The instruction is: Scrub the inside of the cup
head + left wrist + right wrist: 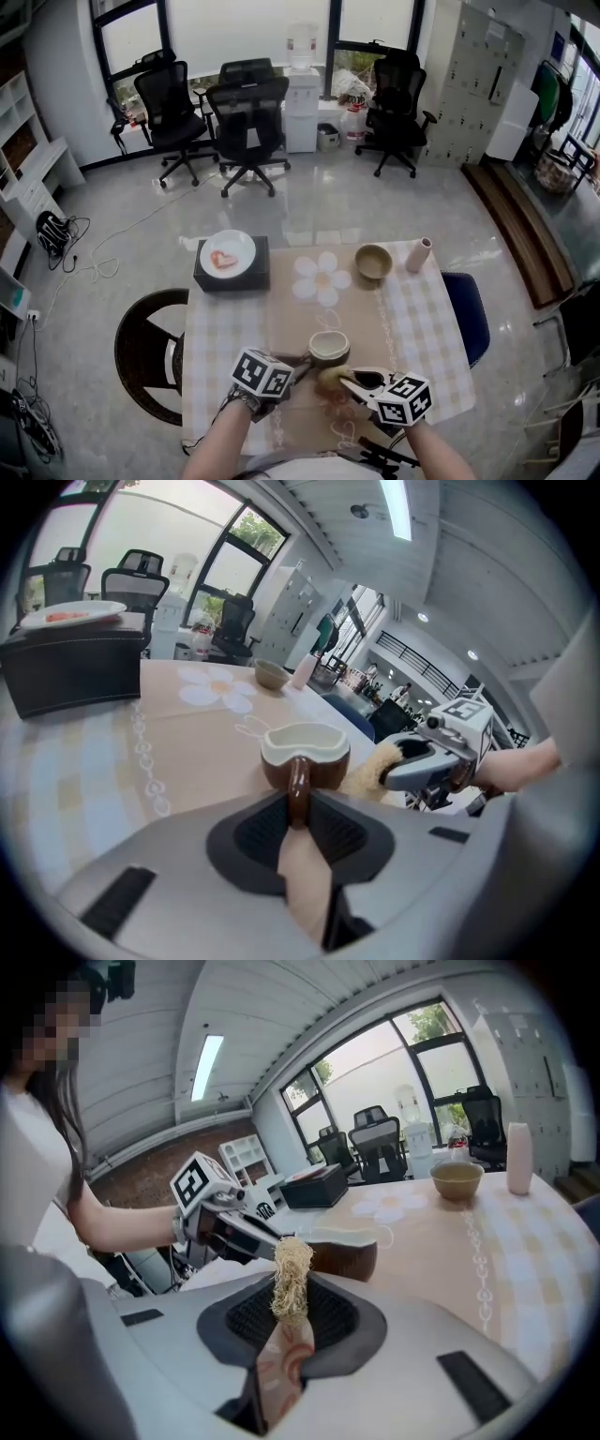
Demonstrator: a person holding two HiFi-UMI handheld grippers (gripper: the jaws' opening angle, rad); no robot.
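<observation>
At the table [424, 319], left claw [298, 816] pinches the cup handle [298, 787]; right claw [289, 1305] pinches a scrubber [292, 1262].

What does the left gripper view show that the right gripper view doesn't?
Left only: the cup, white inside showing, its handle clamped in the left gripper; the right gripper from outside. Right only: its jaws shut on the scrubber; the left gripper from outside. Both: cup, scrubber beside it, bowl, bottle, table.

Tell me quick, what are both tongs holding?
Left tongs: shut on the cup by its handle.
Right tongs: shut on the scrubber.
</observation>
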